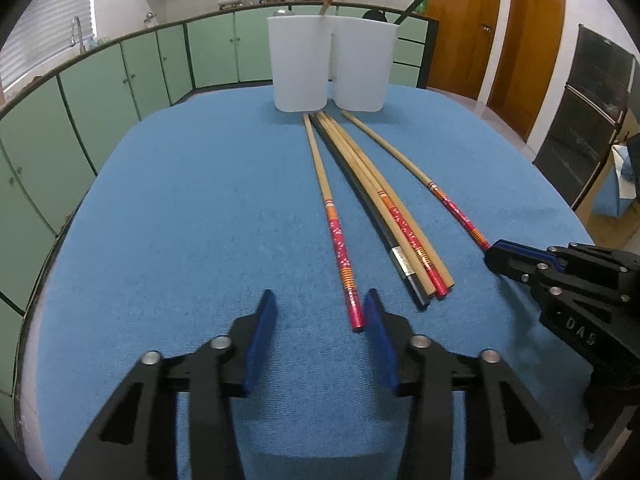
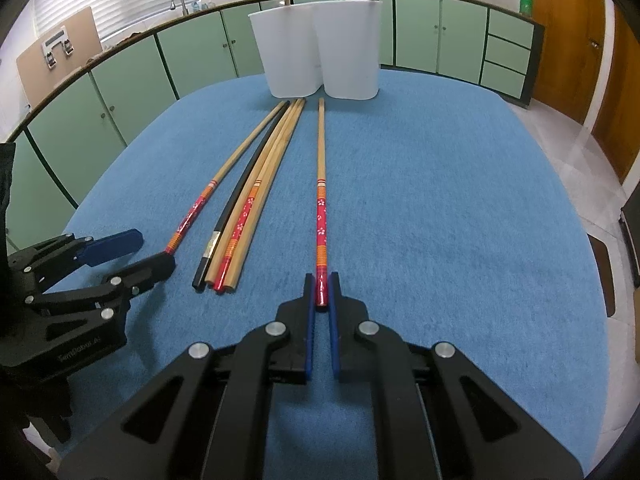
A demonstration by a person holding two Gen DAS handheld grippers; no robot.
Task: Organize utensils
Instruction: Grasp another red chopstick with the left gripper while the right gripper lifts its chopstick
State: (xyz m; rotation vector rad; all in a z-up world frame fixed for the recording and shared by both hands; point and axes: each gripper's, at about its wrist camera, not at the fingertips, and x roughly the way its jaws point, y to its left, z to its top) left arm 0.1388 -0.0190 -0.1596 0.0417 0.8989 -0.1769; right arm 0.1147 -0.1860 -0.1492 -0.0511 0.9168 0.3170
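Right wrist view: right gripper [image 2: 322, 294] jaws clamp the lone chopstick [image 2: 321, 184] at its red end, long axis pointing toward the white holders [image 2: 316, 52]; left gripper [image 1: 320, 308] jaws apart.

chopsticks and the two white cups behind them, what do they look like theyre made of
The loose chopsticks look like bamboo or light wood: tan matte shafts, glossy red floral ends. One black chopstick seems lacquered or plastic; unclear which. The white cups look like matte, slightly translucent plastic.
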